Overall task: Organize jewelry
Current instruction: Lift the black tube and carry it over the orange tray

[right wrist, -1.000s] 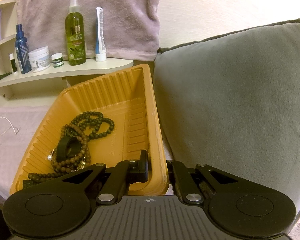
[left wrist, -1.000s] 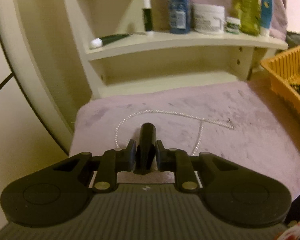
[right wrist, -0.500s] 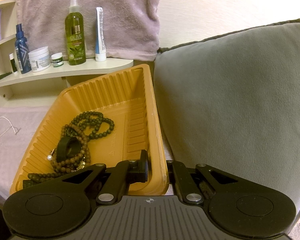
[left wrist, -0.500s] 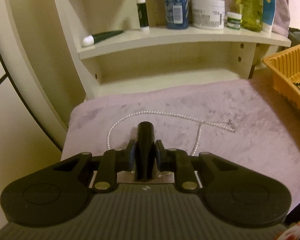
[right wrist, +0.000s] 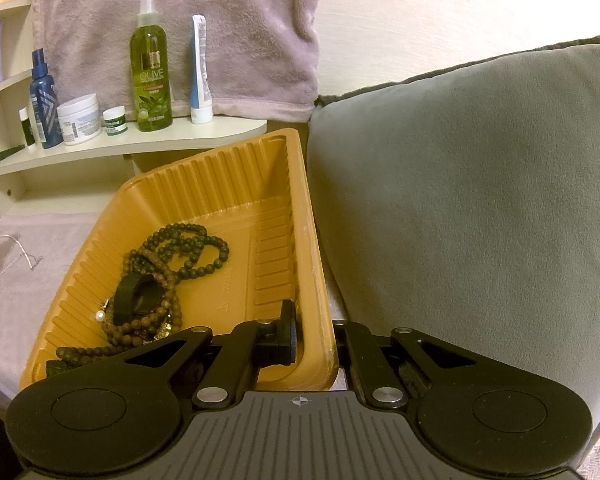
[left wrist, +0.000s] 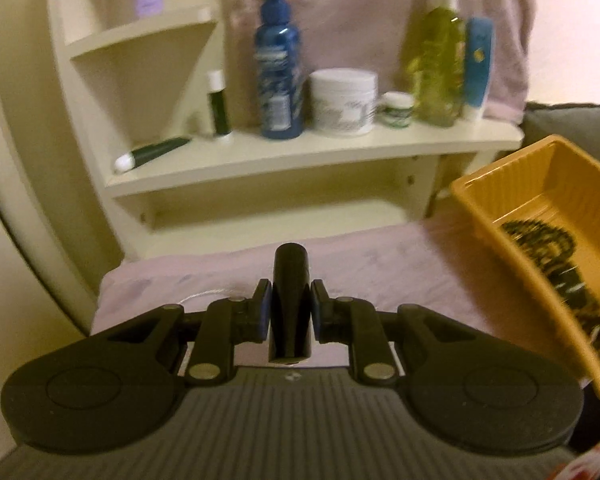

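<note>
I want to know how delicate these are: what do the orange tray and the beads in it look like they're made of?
The orange tray looks like thin moulded plastic: ribbed walls, a soft sheen, a rolled rim. The dark beads look matte, perhaps wood or stone. The brown beads look like wood, though that is uncertain.

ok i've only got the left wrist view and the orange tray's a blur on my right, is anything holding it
observer: yes, the right tool is shut on the orange tray at its near wall, one finger inside, one outside
operator: what's in it
observer: dark green beads, brown beads and a black ring
operator: and the pearl necklace
observer: the pearl necklace is on the purple cloth, left of the tray, outside it
</note>
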Demonstrator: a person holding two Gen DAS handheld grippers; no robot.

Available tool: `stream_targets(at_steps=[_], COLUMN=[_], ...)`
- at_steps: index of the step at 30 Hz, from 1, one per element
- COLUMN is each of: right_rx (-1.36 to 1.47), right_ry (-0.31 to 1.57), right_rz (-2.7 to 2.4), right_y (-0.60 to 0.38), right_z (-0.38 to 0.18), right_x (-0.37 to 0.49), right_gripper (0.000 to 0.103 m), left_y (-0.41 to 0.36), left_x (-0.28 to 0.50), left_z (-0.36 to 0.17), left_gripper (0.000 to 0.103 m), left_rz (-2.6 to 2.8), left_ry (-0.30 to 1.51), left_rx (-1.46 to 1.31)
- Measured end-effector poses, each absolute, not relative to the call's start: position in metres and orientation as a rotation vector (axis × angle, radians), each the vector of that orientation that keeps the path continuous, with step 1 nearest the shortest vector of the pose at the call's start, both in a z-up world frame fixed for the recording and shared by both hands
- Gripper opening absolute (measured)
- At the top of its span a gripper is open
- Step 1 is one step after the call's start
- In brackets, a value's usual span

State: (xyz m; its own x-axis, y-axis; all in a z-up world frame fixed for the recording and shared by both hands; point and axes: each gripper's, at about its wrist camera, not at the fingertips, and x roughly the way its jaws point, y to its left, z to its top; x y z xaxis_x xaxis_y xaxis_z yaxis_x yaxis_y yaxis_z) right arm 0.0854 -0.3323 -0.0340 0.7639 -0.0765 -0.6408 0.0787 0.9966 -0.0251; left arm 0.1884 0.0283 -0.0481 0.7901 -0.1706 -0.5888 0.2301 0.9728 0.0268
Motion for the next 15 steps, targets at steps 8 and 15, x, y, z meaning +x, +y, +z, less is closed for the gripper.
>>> stream_targets(at_steps=[8,15], right_rx=[0.004,0.006], right_ry=[0.696,0.694], right_rz=[-0.084,-0.080], right_y=[-0.332,-0.330], right_z=[-0.034,-0.030], right_x=[0.085,0.084], right_gripper=[0.005,0.005], left_y=[-0.015,-0.059], left_x=[0.179,0.166], left_z=[-0.034,-0.026], left_gripper=[0.018,0.018], left_rz=[-0.314,-0.432], left_ry=[0.604,0.598], left_rx=[0.068,0.054])
